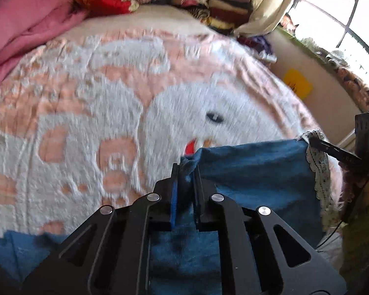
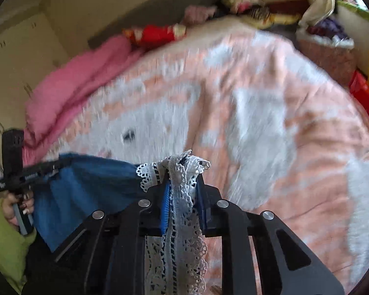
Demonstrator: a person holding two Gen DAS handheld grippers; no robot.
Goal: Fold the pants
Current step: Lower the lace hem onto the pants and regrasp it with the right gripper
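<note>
Blue pants (image 1: 253, 172) with a white lace hem (image 1: 317, 169) hang stretched between my two grippers above the bed. My left gripper (image 1: 186, 169) is shut on one blue corner of the fabric. In the left wrist view my right gripper (image 1: 315, 142) pinches the lace corner at the far right. In the right wrist view my right gripper (image 2: 183, 172) is shut on the bunched lace hem (image 2: 182, 196). The blue cloth (image 2: 91, 184) runs left from it to my left gripper (image 2: 61, 162), which a hand (image 2: 14, 206) in a green sleeve holds.
A pink and white plush blanket (image 1: 110, 98) covers the bed under the pants. A pink quilt (image 1: 24, 29) lies along its left side, and stacked clothes (image 1: 209, 0) sit at the far end. A window (image 1: 344, 24) is at the right, and a red box (image 2: 366, 98) stands beside the bed.
</note>
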